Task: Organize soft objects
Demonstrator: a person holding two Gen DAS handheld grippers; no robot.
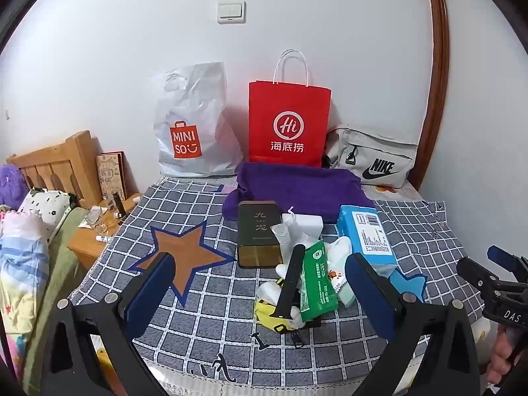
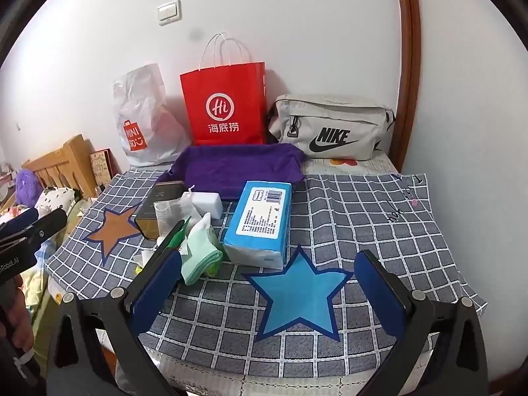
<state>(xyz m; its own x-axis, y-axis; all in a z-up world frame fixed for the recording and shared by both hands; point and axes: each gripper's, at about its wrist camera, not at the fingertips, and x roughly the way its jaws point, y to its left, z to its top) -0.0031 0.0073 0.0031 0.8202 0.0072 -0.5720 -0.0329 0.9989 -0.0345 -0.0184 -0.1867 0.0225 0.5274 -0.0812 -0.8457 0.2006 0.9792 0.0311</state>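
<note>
Both my left gripper and right gripper are spread wide, empty; reaching into the pile, I might snag the dark tin instead of the mint socks

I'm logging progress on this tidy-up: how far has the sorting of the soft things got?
Nothing looks sorted yet. The blue tissue pack, mint sock and green wipes pack lie in one pile beside the dark tin. Nothing is in hand: left gripper and right gripper are open and empty. All the sorting is left.
</note>
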